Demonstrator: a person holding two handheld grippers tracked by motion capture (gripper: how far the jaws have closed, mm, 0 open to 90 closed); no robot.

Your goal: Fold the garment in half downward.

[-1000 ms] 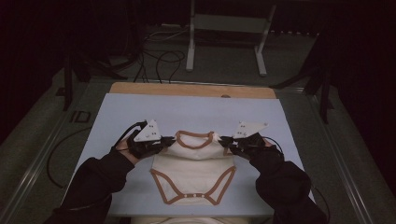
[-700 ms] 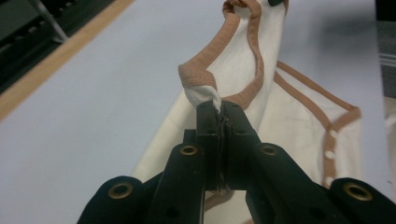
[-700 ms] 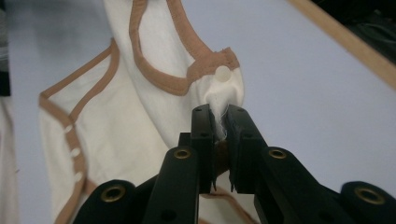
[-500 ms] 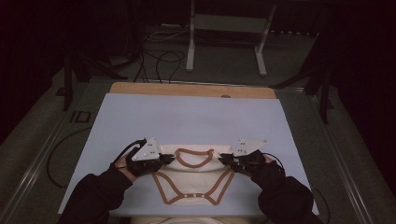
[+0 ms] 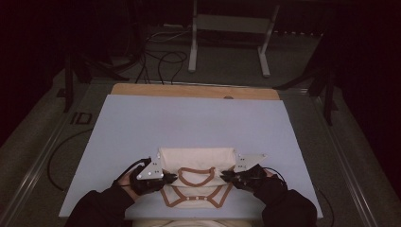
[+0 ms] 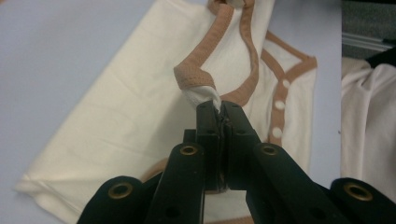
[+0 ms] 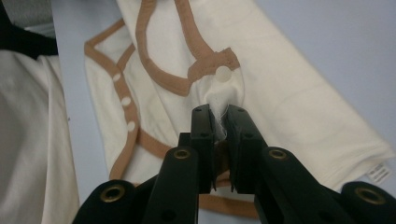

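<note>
Tabletop [image 5: 142,123] bodysuit [image 5: 196,163] stretches between both clamped tools.

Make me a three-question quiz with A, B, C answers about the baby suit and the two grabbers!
1. Where does the baby bodysuit lie?
A. on the near edge of the blue mat
B. on the floor
C. on the far wooden strip

2. What colour is the bodysuit's trim?
A. green
B. brown
C. black

3. What are the left gripper and right gripper doing?
A. both gape wide open
B. both lie on the mat, holding nothing
C. each is pinched shut on the cloth

Answers: 1 A, the high view shows it by the person's hands at the mat's near edge. 2 B, brown binding edges the neck and leg openings. 3 C, each gripper view shows white cloth squeezed between closed jaws.
</note>
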